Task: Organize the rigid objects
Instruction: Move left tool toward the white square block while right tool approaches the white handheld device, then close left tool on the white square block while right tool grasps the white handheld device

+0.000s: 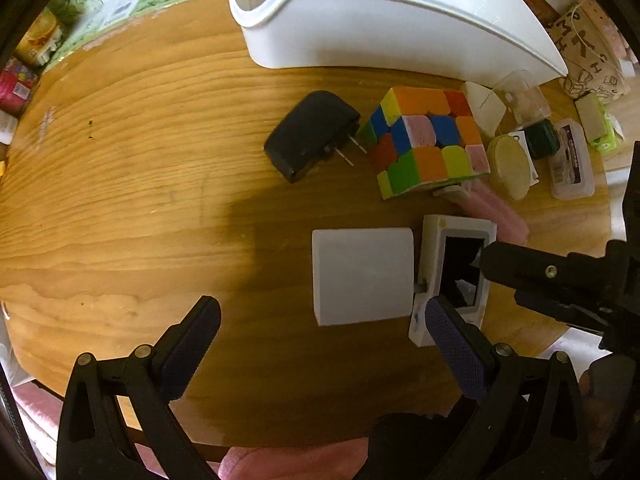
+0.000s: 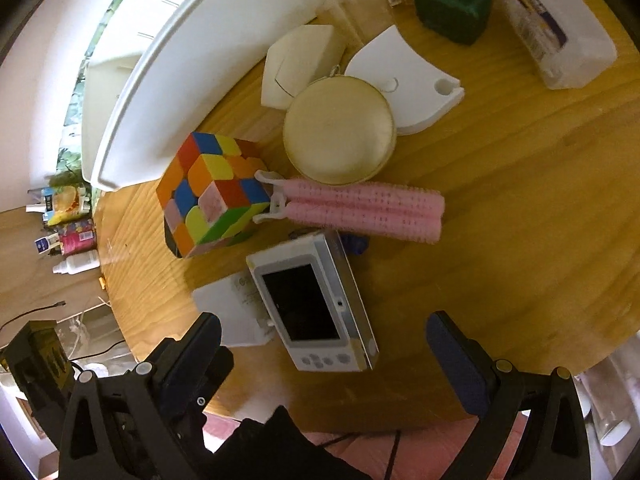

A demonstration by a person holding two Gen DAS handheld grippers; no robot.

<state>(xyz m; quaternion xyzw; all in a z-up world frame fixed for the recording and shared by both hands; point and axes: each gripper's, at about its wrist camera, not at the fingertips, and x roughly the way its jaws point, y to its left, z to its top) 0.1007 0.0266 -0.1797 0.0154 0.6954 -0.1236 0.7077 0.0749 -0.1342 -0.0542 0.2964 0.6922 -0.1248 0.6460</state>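
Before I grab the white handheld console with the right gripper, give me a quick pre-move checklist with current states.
1. Right gripper open, empty: ok.
2. White handheld console lies between the right fingers' line: ok.
3. Left gripper open, empty: ok.
4. Console clear of neighbours: not ok, it overlaps the white square adapter.
5. White bin free to receive: cannot tell, its inside is hidden.
6. Rubik's cube outside the closing path: ok.

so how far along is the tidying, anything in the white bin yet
Nothing visibly done: what shows of the white plastic bin holds nothing. Both grippers, left and right, are open and empty. The multicoloured puzzle cube, black plug adapter and white handheld device lie on the table.
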